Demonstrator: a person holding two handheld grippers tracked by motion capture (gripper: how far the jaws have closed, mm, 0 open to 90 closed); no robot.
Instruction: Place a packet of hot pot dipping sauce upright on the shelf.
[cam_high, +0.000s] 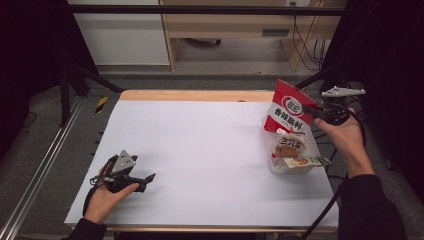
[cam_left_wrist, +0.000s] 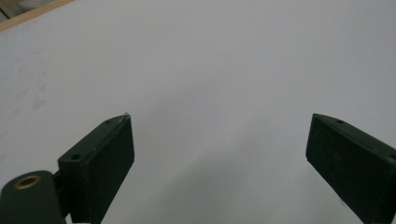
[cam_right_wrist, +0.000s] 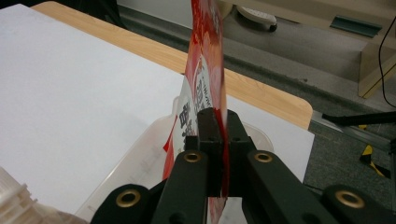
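A red and white snack packet (cam_high: 288, 110) stands upright at the table's right edge, with my right gripper (cam_high: 311, 112) shut on its side. Seen edge-on in the right gripper view, the packet (cam_right_wrist: 205, 70) is pinched between the two black jaws of that gripper (cam_right_wrist: 219, 116). Its lower end dips into a clear plastic tub (cam_high: 280, 167) holding other packets (cam_high: 291, 146). My left gripper (cam_high: 150, 177) rests at the near left of the white table, held by a hand. Its jaws stand wide apart over bare white surface, the gap of that gripper (cam_left_wrist: 219, 126) holding nothing.
The white sheet (cam_high: 200, 150) covers most of the table, with a wooden strip (cam_high: 195, 95) at the far edge. A flat packet (cam_high: 310, 162) sticks out of the tub toward the right edge. Beyond the table are a dark floor, cabinets and cables.
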